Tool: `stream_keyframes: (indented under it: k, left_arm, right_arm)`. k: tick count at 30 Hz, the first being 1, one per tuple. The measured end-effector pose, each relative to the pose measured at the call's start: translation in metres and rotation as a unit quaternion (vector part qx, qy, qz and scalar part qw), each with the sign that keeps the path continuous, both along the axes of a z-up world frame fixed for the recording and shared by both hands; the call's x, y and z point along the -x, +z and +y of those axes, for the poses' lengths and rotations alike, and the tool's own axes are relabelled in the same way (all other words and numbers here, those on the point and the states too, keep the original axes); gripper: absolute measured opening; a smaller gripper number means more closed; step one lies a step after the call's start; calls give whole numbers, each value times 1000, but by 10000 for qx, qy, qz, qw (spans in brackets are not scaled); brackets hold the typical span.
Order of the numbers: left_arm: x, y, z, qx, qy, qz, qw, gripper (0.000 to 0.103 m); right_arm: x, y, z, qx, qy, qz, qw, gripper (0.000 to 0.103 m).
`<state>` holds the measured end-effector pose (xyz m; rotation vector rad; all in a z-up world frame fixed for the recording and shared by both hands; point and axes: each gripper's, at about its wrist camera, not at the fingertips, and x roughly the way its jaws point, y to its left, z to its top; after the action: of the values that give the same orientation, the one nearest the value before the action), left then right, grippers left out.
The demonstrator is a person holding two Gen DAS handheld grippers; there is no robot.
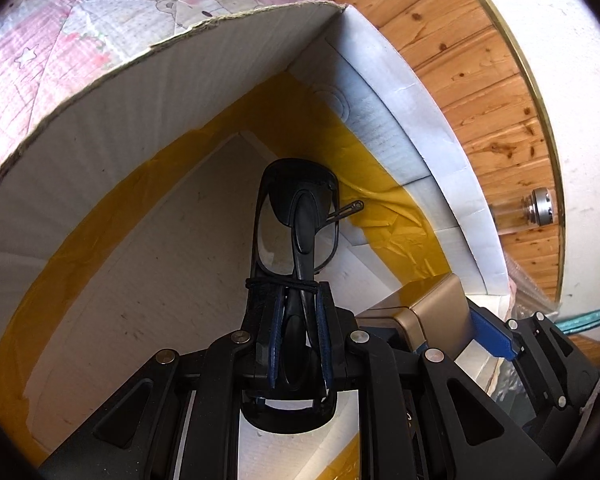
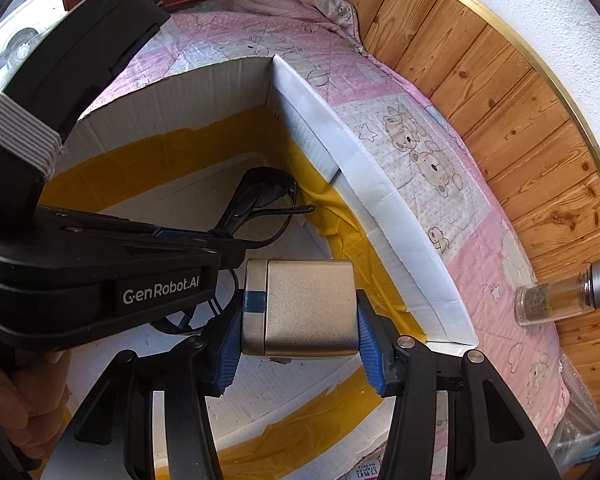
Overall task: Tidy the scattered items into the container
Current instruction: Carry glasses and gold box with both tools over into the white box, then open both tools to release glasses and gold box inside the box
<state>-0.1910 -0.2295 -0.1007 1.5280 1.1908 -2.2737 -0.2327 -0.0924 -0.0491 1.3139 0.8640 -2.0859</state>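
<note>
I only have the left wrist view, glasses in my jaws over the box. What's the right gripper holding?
Observer: The right gripper is shut on a gold case, above the box.
Operator: Anything still left outside the box?
Observer: Yes, a glass jar with a metal lid lies on the pink quilt by the wooden wall.
Operator: Are the glasses touching the bottom?
Observer: The right view cannot settle that; the glasses stick out from the left gripper, inside the walls.
</note>
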Motion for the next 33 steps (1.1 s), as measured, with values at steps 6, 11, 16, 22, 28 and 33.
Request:
stream_keyframes:
  k: [6, 11, 16, 22, 28, 33]
  left_arm:
    - [2, -3, -3, -96, 87, -37, 9999, 16]
    - [4, -5, -3, -79, 99, -59, 9999, 17]
    - [6, -6, 1, 131, 96, -111, 9998, 17]
    - [8, -7, 4, 287, 73, -158, 9994, 17]
    - [10, -8, 9, 373, 7, -192, 9991, 17]
    - [12, -8, 11, 367, -18, -205, 9991, 17]
  right_arm:
    - [6, -7, 0, -162, 39, -85, 9998, 52]
    - [11, -11, -2, -247, 68, -155, 9996, 52]
    - [15, -15, -4, -304, 109, -295, 9990, 52]
    - [18, -24, -4, -453, 107, -406, 9981, 52]
    - [24, -27, -2, -518, 6, -458, 9976, 52]
    - [23, -28, -2, -561, -41, -477, 9973, 52]
